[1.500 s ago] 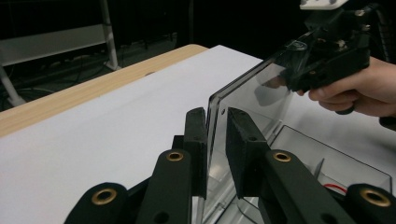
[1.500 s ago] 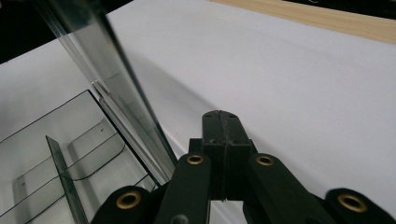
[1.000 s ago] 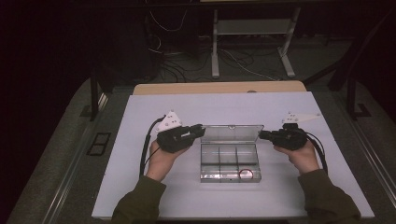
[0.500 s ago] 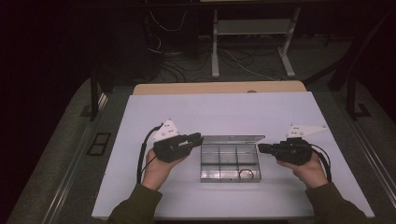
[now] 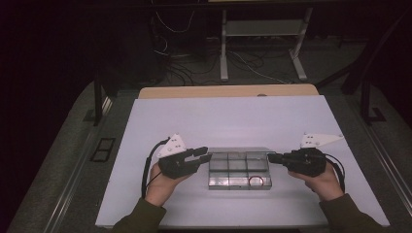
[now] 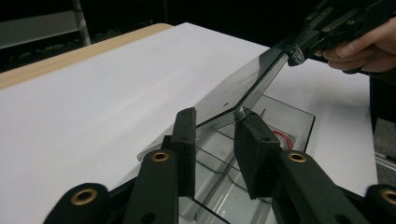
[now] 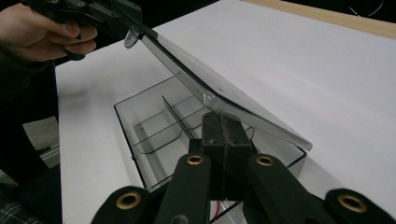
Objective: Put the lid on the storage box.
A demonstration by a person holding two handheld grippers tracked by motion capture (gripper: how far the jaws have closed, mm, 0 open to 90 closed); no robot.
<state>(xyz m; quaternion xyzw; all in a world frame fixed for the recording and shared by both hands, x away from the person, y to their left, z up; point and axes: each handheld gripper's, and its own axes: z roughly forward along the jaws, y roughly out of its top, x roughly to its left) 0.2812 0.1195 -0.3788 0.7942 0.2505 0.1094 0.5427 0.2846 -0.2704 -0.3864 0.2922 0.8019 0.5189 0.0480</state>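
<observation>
The clear compartment box (image 5: 240,169), resting mid-table (image 5: 233,116), is being kept open with its lid (image 7: 219,91) raised, the right tool (image 5: 270,158) being clenched on the lid's right corner while the left tool (image 5: 206,155), its jaws just loosened, is being released from the left corner.

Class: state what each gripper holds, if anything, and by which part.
The right gripper pinches the clear lid at its end edge. The left gripper straddles the lid's other end, jaws opening, not gripping.

Box (image 5: 239,170) mid-table (image 5: 243,121); ring (image 5: 255,181) in front-right compartment.
</observation>
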